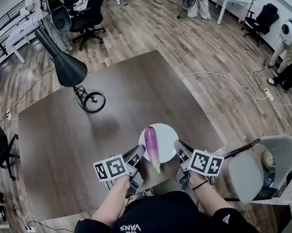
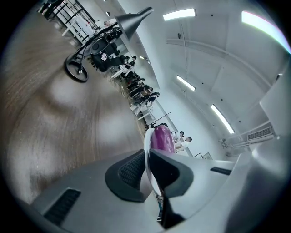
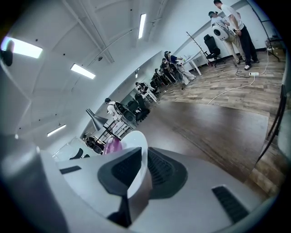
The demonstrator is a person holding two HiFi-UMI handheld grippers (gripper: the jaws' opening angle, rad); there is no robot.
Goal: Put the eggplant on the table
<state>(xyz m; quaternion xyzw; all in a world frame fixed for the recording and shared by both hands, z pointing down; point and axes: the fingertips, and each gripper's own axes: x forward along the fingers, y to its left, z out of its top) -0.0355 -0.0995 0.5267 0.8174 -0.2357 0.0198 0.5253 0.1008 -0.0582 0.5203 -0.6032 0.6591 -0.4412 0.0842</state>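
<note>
A purple eggplant (image 1: 151, 143) with a green stem end lies on a round white plate (image 1: 165, 133), held above the near edge of the dark table (image 1: 84, 138). My left gripper (image 1: 139, 153) is shut on the plate's left rim, and my right gripper (image 1: 179, 147) is shut on its right rim. In the left gripper view the plate's rim (image 2: 148, 150) runs edge-on between the jaws with the eggplant (image 2: 162, 138) beyond it. The right gripper view shows the plate (image 3: 135, 150) pinched between the pads and a bit of the eggplant (image 3: 112, 145) behind.
A black desk lamp (image 1: 62, 57) with a ring base (image 1: 94, 101) stands at the table's far side. A grey chair (image 1: 260, 164) sits to the right of me. Cables run over the wooden floor, and office chairs and people stand farther off.
</note>
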